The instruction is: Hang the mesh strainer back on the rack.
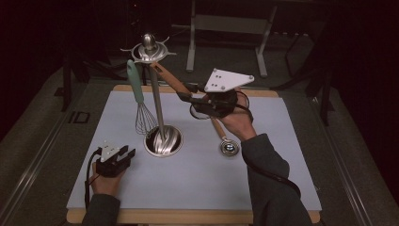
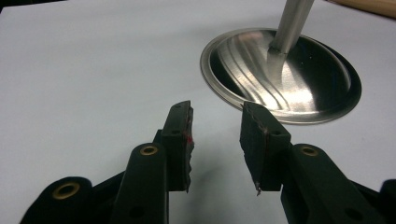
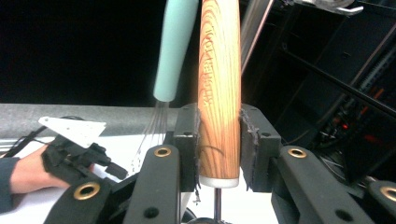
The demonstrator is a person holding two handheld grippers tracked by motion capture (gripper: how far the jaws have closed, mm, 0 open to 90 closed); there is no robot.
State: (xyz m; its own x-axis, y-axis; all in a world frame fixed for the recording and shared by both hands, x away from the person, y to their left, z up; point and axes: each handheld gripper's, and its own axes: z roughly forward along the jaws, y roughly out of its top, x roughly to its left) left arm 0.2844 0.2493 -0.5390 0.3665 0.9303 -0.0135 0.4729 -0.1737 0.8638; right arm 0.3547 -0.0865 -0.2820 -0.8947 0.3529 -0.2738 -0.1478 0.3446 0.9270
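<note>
Wooden-handled utensil [image 3: 219, 98] clamped in right gripper [image 3: 219, 140], raised off the desk [image 1: 197, 174], handle tip at the rack's [image 1: 157, 101] top ring, beside the hanging teal whisk [image 1: 139, 101]. Left gripper [image 2: 217, 135] released, resting by the rack's base.

— Stand [image 1: 162, 140]: what finish?
— Polished metal, its base [image 2: 299, 79] glossy and mirror-like with brushed streaks; the pole is satin steel.
— The held tool [image 3: 219, 93]?
— A varnished wood handle, grain plain to see, ending in a white collar and a shiny metal bowl [image 1: 229, 148].
— The whisk [image 1: 139, 101]?
— A matt mint handle, perhaps silicone, over thin wire loops.
— The table [image 1: 197, 174]?
— A smooth, matt pale sheet on a wooden edge.
— The right gripper [image 3: 219, 144]?
— Matt black plastic, rough-edged pads, brass rivets.
</note>
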